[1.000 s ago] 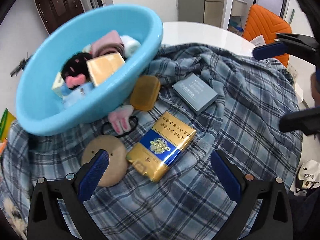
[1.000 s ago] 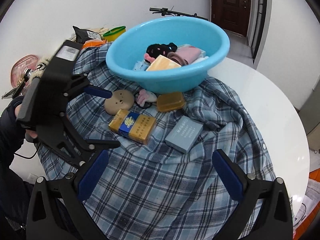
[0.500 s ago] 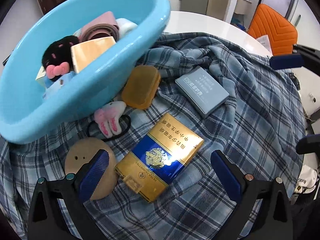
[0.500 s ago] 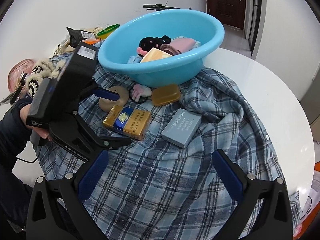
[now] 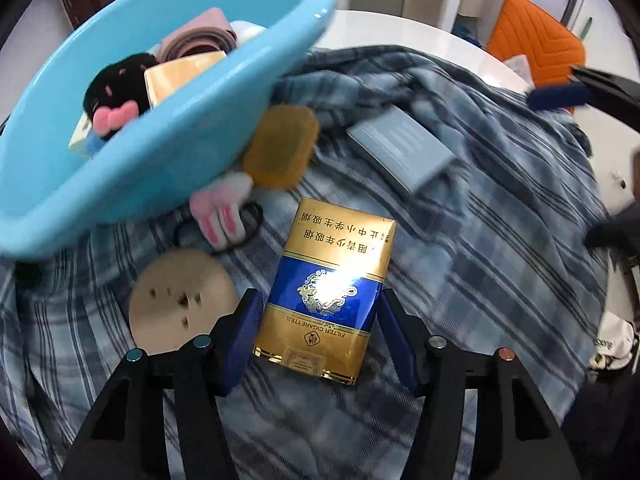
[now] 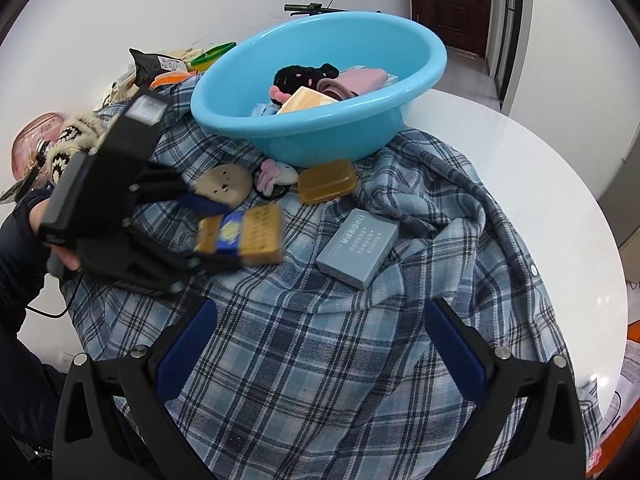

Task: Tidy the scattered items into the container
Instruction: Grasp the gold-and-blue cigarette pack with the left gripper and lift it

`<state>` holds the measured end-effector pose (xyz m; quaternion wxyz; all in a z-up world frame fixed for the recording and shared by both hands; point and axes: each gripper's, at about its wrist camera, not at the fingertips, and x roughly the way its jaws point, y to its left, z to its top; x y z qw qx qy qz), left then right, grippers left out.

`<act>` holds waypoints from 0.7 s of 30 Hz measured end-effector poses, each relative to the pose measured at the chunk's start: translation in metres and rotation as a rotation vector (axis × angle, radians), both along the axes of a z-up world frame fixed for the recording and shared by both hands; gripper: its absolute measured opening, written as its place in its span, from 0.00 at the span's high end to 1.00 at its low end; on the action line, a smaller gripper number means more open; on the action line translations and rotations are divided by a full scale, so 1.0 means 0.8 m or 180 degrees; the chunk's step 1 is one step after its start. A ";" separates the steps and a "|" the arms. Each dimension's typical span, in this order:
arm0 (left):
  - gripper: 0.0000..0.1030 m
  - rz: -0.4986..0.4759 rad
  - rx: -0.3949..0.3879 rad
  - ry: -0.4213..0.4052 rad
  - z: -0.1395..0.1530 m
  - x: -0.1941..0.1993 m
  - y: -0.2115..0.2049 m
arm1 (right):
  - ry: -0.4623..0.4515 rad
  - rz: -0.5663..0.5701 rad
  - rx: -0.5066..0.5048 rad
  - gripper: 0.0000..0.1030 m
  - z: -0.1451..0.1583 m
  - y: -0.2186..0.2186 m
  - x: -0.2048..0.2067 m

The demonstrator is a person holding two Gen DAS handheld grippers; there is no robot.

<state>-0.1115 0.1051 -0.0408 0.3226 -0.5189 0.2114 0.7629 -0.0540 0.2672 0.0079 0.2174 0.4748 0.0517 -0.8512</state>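
Over the pack (image 5: 326,296), left gripper (image 5: 318,336) tilted down.

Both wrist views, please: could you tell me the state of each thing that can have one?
Left hand-held gripper: jaws have just been closing, pads now on the gold-and-blue cigarette pack between them.
Right hand-held gripper: open, empty.
Light blue plastic basin: upright, partly filled.
Grey flat box: lying on the plaid cloth, outside the basin.
Amber soap bar: outside, beside the basin.
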 end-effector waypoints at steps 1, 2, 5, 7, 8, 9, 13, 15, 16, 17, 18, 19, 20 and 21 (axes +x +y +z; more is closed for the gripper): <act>0.40 -0.0006 0.0013 -0.0008 0.001 0.004 -0.003 | 0.0002 0.0001 -0.0004 0.00 0.000 0.000 -0.001; 0.40 -0.0004 0.0019 -0.0003 0.003 0.007 -0.005 | 0.0002 0.0004 -0.0007 0.00 0.000 -0.001 -0.001; 0.25 0.0004 0.0014 0.0054 0.004 0.006 -0.003 | -0.0007 0.0022 -0.0019 0.00 -0.003 -0.006 -0.004; 0.14 0.0021 0.0032 0.0108 0.002 0.000 0.003 | -0.0007 0.0043 -0.0018 0.00 -0.004 -0.011 -0.005; 0.14 0.0040 0.0045 0.0137 0.001 -0.005 0.008 | -0.0003 0.0053 -0.0010 0.00 -0.004 -0.013 -0.005; 0.14 0.0043 0.0054 0.0140 0.001 -0.007 0.011 | 0.0000 0.0064 0.0000 0.00 -0.005 -0.015 -0.005; 0.14 0.0035 0.0122 0.0090 -0.004 -0.022 0.022 | -0.0003 0.0088 0.0070 0.00 -0.007 -0.016 -0.001; 0.31 0.0070 0.0088 0.0102 -0.008 -0.026 0.024 | -0.0016 0.0068 0.0106 0.00 -0.009 -0.013 0.000; 0.46 0.0127 -0.0001 0.0096 -0.012 -0.028 0.024 | -0.0029 0.0058 0.0118 0.00 -0.011 -0.011 0.000; 0.47 0.0194 -0.0011 0.0087 -0.011 -0.030 0.020 | -0.0038 0.0045 0.0121 0.00 -0.012 -0.009 0.000; 0.47 0.0230 0.0044 0.0079 -0.007 -0.031 0.017 | -0.0047 0.0029 0.0120 0.00 -0.013 -0.007 0.000; 0.47 0.0244 0.0081 0.0074 -0.003 -0.030 0.013 | -0.0056 0.0014 0.0114 0.00 -0.014 -0.005 -0.002; 0.47 0.0252 0.0101 0.0085 0.001 -0.029 0.010 | -0.0061 0.0000 0.0104 0.00 -0.014 -0.003 -0.003; 0.47 0.0259 0.0110 0.0115 0.005 -0.027 0.007 | -0.0061 -0.0012 0.0095 0.00 -0.015 -0.003 -0.004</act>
